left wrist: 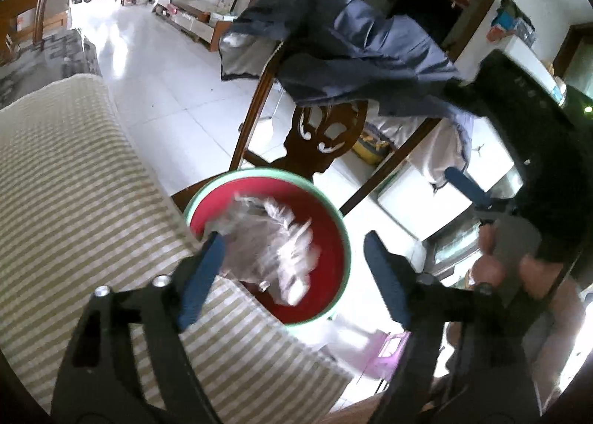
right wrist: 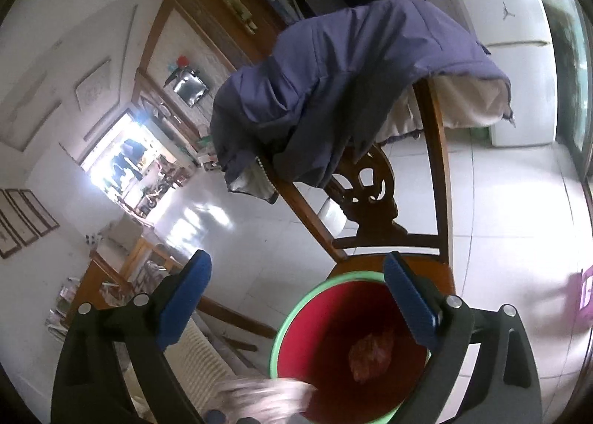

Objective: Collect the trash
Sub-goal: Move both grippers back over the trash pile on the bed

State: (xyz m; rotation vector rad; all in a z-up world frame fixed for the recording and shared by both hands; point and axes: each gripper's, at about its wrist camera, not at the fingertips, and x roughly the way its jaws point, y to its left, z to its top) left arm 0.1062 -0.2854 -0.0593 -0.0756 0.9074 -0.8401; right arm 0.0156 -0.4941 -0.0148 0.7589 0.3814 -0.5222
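Observation:
A red bucket with a green rim [left wrist: 335, 218] stands on a wooden chair seat beside the striped table. A crumpled clear plastic wrapper [left wrist: 270, 238] hangs blurred over the bucket's mouth, just off the left finger [left wrist: 202, 277] of my left gripper [left wrist: 292, 277], whose jaws stand wide open. In the right wrist view the bucket [right wrist: 296, 316] sits below my open, empty right gripper [right wrist: 300, 305]. Crumpled clear trash [right wrist: 370, 353] lies at the bucket's bottom. The blurred wrapper [right wrist: 267, 400] shows at the lower edge.
A striped tablecloth [left wrist: 74, 201] covers the table at the left. The carved wooden chair [left wrist: 322, 135] has a dark blue jacket [left wrist: 355, 53] draped over its back. The right gripper and the hand holding it [left wrist: 496, 253] are at the right. White tiled floor lies beyond.

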